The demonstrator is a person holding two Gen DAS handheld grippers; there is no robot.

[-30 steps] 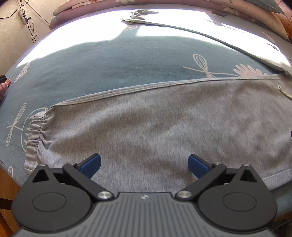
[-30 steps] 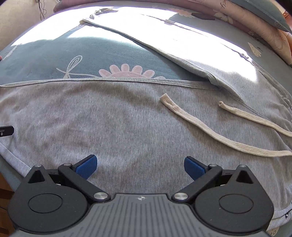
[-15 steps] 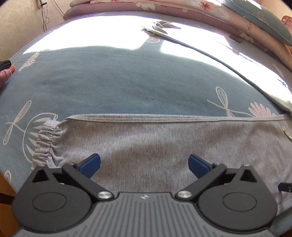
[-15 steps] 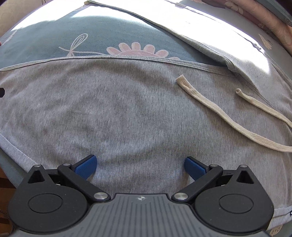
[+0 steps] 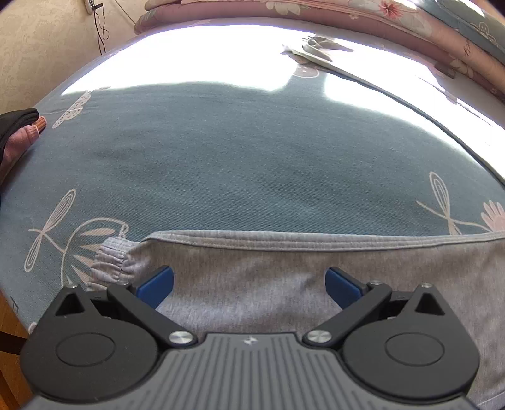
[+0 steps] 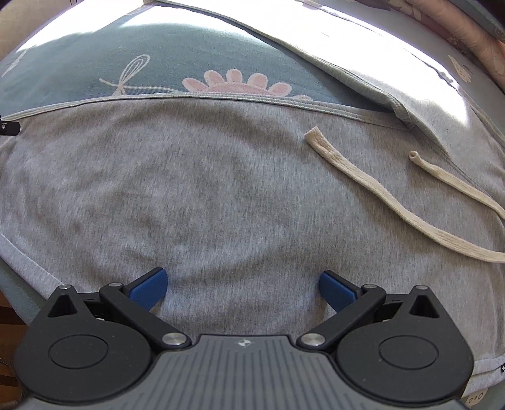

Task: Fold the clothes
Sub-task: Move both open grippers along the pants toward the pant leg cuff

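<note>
A bed (image 5: 221,164) covered in a blue-grey sheet with floral print fills both views. Strong sunlight crosses its far half. Folded pink floral quilts (image 5: 363,12) lie along the far edge. A beige wall (image 5: 41,41) carries hanging cables (image 5: 101,28).

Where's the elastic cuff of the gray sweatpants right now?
In the left wrist view the elastic cuff lies low on the left, on the blue bedsheet, just outside the open left gripper.
</note>
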